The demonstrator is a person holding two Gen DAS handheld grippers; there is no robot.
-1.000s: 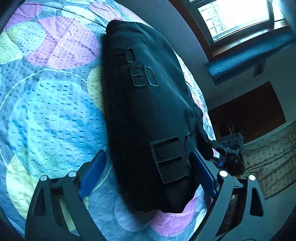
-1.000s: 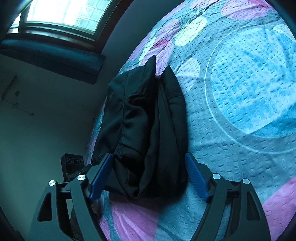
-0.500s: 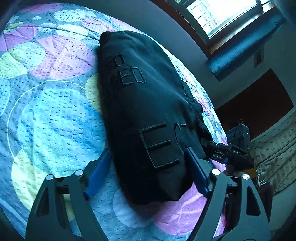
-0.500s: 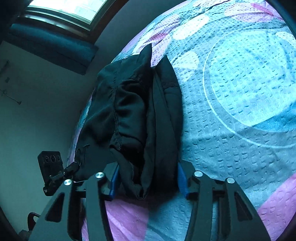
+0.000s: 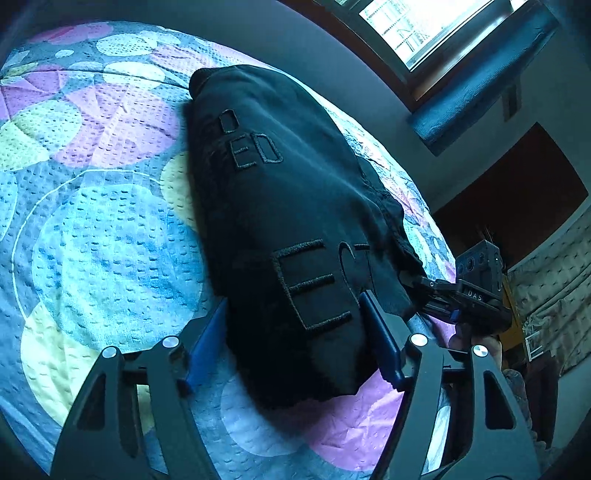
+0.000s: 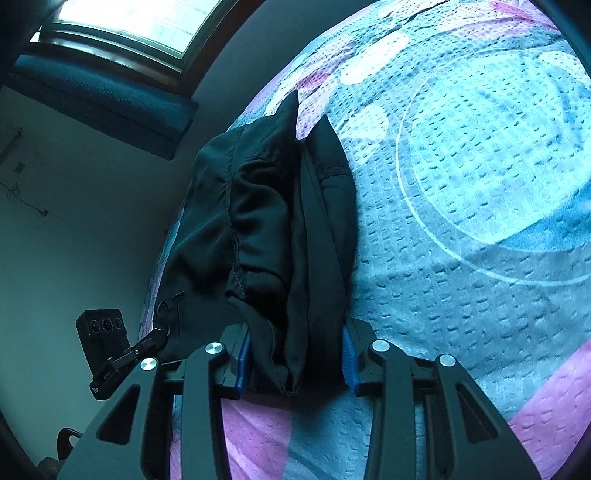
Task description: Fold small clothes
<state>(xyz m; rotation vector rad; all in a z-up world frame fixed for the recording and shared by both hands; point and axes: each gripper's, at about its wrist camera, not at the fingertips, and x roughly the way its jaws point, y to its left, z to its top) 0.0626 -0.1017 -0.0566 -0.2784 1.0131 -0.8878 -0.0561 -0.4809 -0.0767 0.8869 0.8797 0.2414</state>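
The left gripper (image 5: 295, 339) is closing its blue pads (image 5: 207, 343) around the near end of a black garment (image 5: 288, 221), the cloth bulging between them, with the left pad tucked under the cloth's edge and the right pad against its side. The right gripper (image 6: 295, 354) is closing as well, much narrower, and its blue pads (image 6: 347, 354) are pressing on a bunched, layered end of the same black garment (image 6: 273, 236), pinching the folds together at the lower middle of the right wrist view. In the left wrist view the garment is lying as a long, folded bundle running from the lower middle of the frame up toward the upper middle, showing raised black lettering on its top face. In the right wrist view it is stretching from the pads up to two pointed corners near the top middle, its seams and inner layers showing. It is resting on a quilted bedspread (image 5: 103, 236) printed with blue, pink, yellow and white circles, which is filling the left half of the left wrist view and the right half (image 6: 480, 184) of the right wrist view. Each camera is also catching the other gripper at the garment's edge: at the right in the left wrist view, at the lower left in the right wrist view. A bright window (image 5: 424, 29) is sitting at the upper right of the left view, above a dark blue ledge (image 5: 480, 92).
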